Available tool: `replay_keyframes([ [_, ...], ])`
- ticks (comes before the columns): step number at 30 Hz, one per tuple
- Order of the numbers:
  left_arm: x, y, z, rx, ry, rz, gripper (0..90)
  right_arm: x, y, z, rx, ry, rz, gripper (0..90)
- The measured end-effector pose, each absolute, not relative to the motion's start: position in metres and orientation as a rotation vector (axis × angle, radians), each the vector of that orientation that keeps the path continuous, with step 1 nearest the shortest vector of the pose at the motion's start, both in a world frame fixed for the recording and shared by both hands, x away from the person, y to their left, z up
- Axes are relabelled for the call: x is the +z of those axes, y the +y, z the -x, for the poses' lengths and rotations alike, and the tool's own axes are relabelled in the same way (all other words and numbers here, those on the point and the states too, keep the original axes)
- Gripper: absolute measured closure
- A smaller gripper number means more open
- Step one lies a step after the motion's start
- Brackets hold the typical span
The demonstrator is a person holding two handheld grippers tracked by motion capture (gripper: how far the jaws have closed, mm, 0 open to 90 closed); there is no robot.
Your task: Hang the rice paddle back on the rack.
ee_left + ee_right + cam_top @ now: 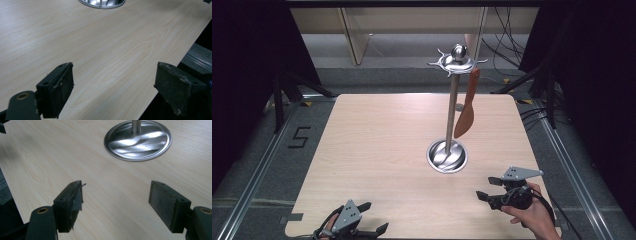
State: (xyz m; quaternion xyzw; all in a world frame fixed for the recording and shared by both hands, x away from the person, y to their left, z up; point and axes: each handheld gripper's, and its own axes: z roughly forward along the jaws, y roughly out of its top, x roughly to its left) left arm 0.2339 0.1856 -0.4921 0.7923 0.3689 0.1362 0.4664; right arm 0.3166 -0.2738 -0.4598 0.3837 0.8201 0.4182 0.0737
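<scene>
A steel utensil stand [452, 100] rises from a round wavy base [447, 156] near the middle of the wooden table [377, 145]. A brown wooden spatula [467, 107] hangs from a hook on the stand's top ring [457, 61]. My left gripper [374, 218] rests at the table's near edge, open and holding nothing; its jaws [113, 90] frame bare wood. My right gripper [488, 188] is at the near right, held by a hand [534, 215], open and holding nothing. The base [138, 140] lies ahead of the right gripper [116, 202] in the right gripper view.
The stand's base rim [101, 3] shows at the top of the left gripper view. Beyond the table is grey floor with a marked "5" [298, 136], metal rails, black stands and cables [507, 45]. Wide bare wood lies left of the stand.
</scene>
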Motion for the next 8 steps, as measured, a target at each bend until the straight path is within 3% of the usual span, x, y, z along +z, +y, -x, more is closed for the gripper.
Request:
replay_keyframes([
  [8,-0.4926,0.1855,-0.2344,0.328,0.898,-1.943,14.8,-0.4635,-0.2742,-0.3164,1.236,2.437,-1.146,28.2],
])
